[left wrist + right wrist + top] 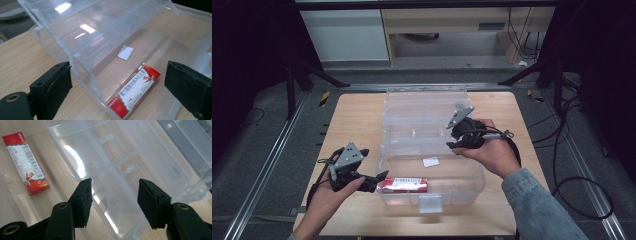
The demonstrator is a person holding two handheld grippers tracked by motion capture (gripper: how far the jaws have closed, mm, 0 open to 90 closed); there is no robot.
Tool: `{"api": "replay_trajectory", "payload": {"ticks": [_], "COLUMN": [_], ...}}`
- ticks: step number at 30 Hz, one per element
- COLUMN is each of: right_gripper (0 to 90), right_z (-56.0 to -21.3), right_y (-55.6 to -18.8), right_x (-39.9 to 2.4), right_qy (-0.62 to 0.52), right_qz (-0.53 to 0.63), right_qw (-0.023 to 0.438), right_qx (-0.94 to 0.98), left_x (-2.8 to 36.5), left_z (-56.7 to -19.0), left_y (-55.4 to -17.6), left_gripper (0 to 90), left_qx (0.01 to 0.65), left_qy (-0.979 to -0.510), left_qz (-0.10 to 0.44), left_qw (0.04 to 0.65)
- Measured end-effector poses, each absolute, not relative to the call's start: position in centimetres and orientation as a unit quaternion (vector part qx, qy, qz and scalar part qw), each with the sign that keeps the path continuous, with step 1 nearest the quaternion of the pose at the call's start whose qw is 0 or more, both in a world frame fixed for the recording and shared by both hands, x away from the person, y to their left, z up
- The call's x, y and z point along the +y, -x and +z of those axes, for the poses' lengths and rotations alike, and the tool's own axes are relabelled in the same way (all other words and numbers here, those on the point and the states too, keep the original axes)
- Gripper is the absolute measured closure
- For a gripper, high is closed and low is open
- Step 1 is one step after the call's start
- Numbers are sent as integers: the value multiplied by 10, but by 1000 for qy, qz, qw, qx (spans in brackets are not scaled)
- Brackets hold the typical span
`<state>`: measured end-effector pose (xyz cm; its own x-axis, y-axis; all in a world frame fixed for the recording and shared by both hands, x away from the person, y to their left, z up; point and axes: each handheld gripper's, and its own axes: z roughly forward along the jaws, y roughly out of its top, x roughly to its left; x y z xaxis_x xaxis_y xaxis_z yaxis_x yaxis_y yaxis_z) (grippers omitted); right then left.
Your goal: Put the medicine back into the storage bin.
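Wooden table point(357, 115), dark studio floor around it: clear plastic organiser box point(432, 187) standing open, red carton inside.

Box: hinged tray tier point(422, 117) swung up behind the base. Red carton point(405, 185): flat on the base floor at the near wall, long axis crosswise along that wall, just beside the left gripper point(379, 178), whose jaws stand wide and empty. Right gripper point(455, 145): well apart, over the tray tier, jaws part open, pads point(83, 200) touching nothing.
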<state>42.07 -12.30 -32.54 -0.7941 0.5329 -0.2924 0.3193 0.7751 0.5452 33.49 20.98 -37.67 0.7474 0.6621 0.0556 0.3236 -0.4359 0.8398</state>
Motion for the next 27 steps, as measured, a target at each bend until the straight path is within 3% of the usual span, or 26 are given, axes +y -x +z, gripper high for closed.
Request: {"api": "replay_trajectory", "payload": {"ticks": [4,16,22,27], "right_gripper": [508,509,571,561], "right_z": [-321,-318,-319,-319], "right_y": [-426,-439,-446,-453], "right_x": [-128,-136,-140,-140], "right_qy": [-234,-245,-243,-238], "right_qz": [238,225,225,223], "right_qw": [230,241,241,241], "right_qx": [914,912,912,914], "left_x": [201,183,178,175], "left_z": [-377,-384,-387,-392], "left_y": [-329,-318,-316,-314], "left_gripper": [92,85,123,165], "left_qx": [283,249,241,237], "left_qy": [-832,-850,-855,-860], "left_qz": [191,178,170,156], "left_qw": [437,428,426,424]}}
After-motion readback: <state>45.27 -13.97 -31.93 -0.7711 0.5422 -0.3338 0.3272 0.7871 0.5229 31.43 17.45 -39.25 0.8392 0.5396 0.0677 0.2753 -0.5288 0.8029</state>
